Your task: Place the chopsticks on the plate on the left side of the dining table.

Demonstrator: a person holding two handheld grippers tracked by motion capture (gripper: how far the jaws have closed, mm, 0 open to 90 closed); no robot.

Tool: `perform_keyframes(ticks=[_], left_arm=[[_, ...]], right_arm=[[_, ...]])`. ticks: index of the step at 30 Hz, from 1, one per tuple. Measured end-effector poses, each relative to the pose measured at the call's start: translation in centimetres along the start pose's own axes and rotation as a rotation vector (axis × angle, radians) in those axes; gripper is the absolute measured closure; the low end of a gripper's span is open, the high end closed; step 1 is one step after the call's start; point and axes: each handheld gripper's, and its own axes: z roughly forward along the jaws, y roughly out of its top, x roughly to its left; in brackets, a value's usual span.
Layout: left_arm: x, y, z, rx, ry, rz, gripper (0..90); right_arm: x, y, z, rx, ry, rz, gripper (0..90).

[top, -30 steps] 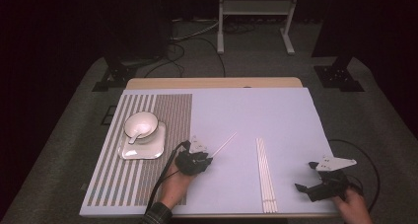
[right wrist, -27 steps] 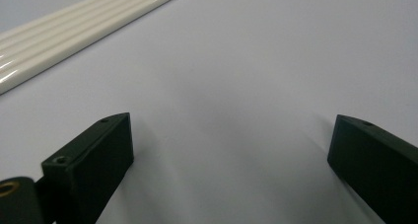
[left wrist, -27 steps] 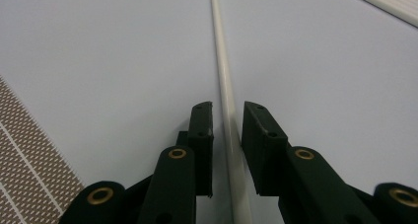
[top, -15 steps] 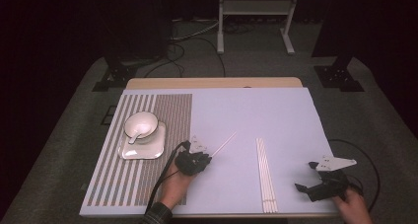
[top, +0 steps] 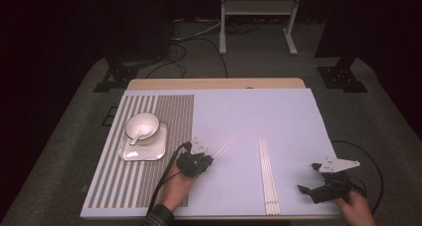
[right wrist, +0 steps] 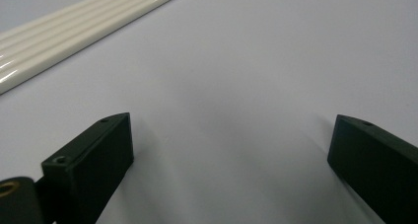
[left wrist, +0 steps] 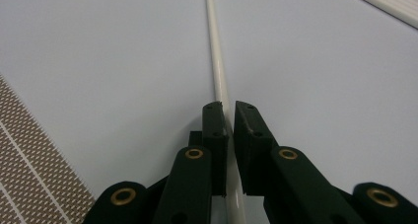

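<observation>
While the left gripper rests low on the pale lilac sheet covering the counter, its two black fingers have just been closing and now stand clamped on the near end of a single slim cream-white stick. In the left gripper view the stick runs straight up the middle, passing between the two fingers and lying flat on the sheet beyond their tips. In the high view the same stick slants away from the gripper toward the upper right, well apart from the bundle of matching cream-white sticks that lies lengthwise to its right, side by side and touching. The right gripper sits near the counter's right front corner, held by a hand; in the right gripper view its black fingers stand wide apart with bare sheet between them, and the bundle crosses the upper left corner. On the brown striped mat at the left, a white bowl with a white spoon stands on a white square plate.
</observation>
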Motion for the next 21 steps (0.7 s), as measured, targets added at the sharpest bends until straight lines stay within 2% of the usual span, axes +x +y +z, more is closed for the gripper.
perform_keyframes(ticks=[9, 16, 21], left_arm=[[0.13, 0.02, -0.06, 0.001, -0.009, -0.001, 84.2], [0.11, 0.0, -0.2, 0.0, -0.027, 0.021, 84.1], [0.29, 0.05, -0.49, -0.002, -0.03, 0.016, 84.1]], right_arm=[[0.0, 0.0, 0.0, 0.0, 0.0, 0.0, 2.2], [0.0, 0.0, 0.0, 0.0, 0.0, 0.0, 2.2], [0.0, 0.0, 0.0, 0.0, 0.0, 0.0, 2.2]])
